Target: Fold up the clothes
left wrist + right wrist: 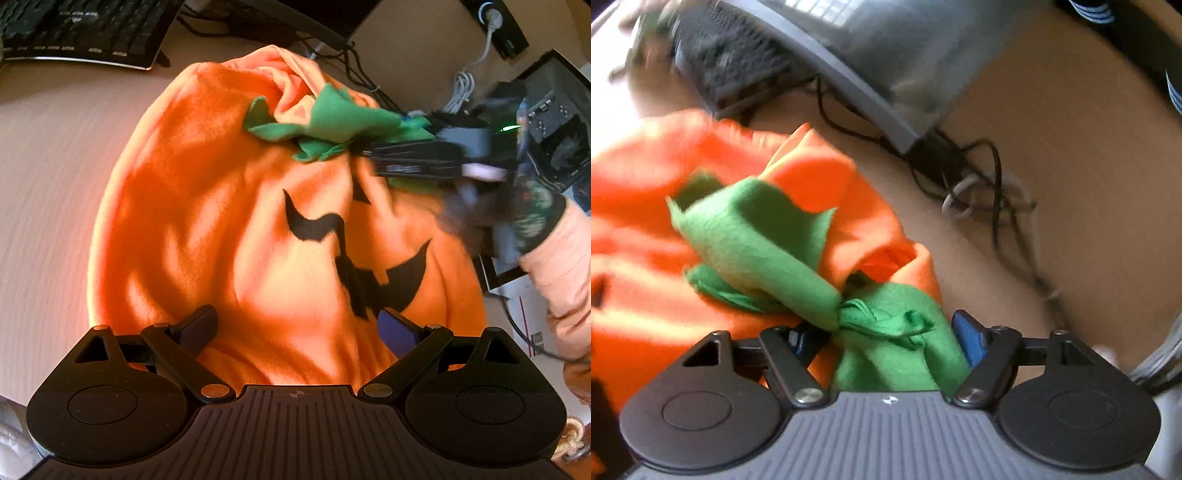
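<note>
An orange fleece pumpkin costume with a black face and a green leaf collar lies rumpled on a light wooden desk. My left gripper is open, its fingers apart over the costume's near hem. My right gripper reaches in from the right at the collar. In the right wrist view the right gripper has the bunched green collar between its blue pads, and the orange costume spreads to the left.
A black keyboard sits at the far left. A monitor base and tangled cables lie beyond the costume. A white cable and dark equipment stand at the right.
</note>
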Available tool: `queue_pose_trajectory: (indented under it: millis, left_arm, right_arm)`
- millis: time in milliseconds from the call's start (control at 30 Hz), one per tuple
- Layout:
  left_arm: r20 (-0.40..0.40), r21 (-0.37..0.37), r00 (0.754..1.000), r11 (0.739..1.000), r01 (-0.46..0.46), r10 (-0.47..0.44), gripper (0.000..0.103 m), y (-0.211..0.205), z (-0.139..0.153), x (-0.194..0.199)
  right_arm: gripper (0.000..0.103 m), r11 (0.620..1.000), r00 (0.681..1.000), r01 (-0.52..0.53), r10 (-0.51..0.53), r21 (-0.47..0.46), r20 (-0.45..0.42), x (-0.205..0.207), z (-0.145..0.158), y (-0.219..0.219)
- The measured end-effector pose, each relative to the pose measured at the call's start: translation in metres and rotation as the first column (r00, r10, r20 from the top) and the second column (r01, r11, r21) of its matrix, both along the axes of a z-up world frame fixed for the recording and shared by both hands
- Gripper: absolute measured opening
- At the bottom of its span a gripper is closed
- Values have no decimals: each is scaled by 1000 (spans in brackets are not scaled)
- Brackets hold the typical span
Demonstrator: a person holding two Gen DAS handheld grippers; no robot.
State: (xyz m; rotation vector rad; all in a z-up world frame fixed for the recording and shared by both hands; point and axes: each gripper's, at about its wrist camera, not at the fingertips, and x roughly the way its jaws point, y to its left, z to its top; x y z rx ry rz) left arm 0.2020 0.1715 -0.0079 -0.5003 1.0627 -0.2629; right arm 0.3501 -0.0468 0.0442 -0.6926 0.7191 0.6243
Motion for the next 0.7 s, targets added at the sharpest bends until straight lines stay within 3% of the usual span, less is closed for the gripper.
queue_pose_trajectory:
  millis: [67,167,267,333,433,500,533,567,700]
  left_arm:
    - [-7,10,1000,1000,-26,26,97,0,5,2]
    - [39,-9,998,999,-50,50,97,4,20,8]
    - [81,-26,996,999,-44,46,98,3,32,17]
    - [77,-9,997,1000,-27,28,98,-1,32,24]
    - [27,19,999,1000,-23,22,98,-2,21,27]
    - [-11,26,999,999,-43,43,98,3,12,28]
    - [-9,17,999,999,-49,49,98,4,12,29]
    - [-8,8,998,998,-54,54,98,5,13,30]
    - [72,-17,997,1000,-5,7,98,-2,30,42]
  right_arm:
    - [74,989,987,-33,55,144,-150,8,20,-9]
    - [76,972,991,-43,72,233,-116,7,57,-37]
    - [76,954,995,22,7,298,-97,28,71,-54]
    - [76,932,990,83,-37,353,-136,55,67,-57]
    - [76,855,967,176,-56,487,-250,85,71,-67]
    - [81,809,956,165,9,565,-292,87,81,-75]
    - [81,813,968,139,10,566,-252,81,88,-81]
    - [81,844,981,121,-23,523,-191,72,91,-79]
    - [78,926,988,85,-31,367,-149,47,64,-58]
